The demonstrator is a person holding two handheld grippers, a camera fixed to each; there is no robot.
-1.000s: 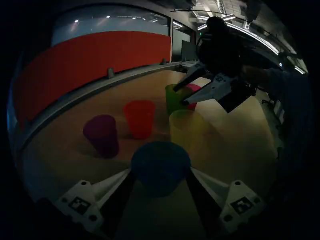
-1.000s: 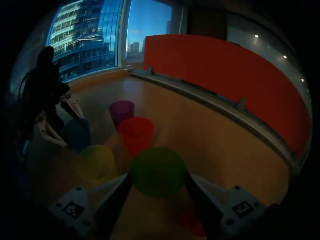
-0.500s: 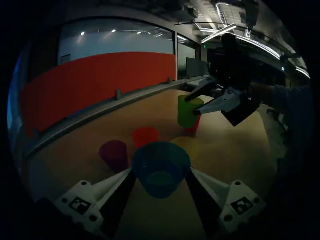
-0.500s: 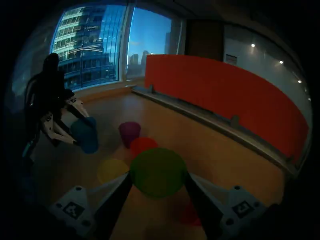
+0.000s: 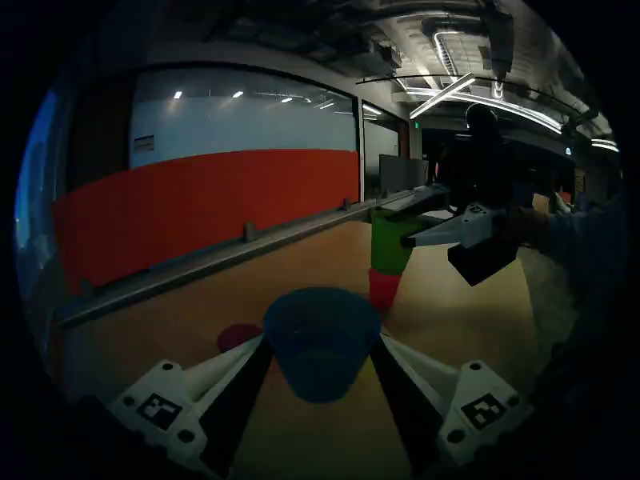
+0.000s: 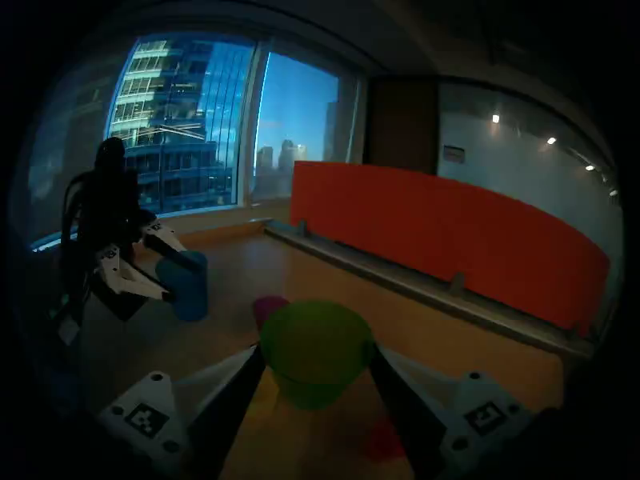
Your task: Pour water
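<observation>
Your left gripper (image 5: 320, 340) pinches a blue cup (image 5: 320, 372) between both fingers at the lower centre of the left gripper view, the cup upright and its round rim toward the camera. Right of centre in that view, your right gripper (image 5: 388, 226) clamps a green cup (image 5: 388, 248), also upright, with a pink cup (image 5: 382, 288) just below it in the frame on the wooden table (image 5: 448, 312). A purple cup (image 5: 238, 336) peeks out at the lower left, beside your left finger. A red wall panel (image 5: 208, 200) runs across the left half behind the table. In the right gripper view the green cup sits squeezed between both fingers at the lower centre, while the blue cup hangs in the left gripper at the left of the frame, below a window (image 6: 184, 136). Whether either cup holds water, I cannot tell in this dim light.
</observation>
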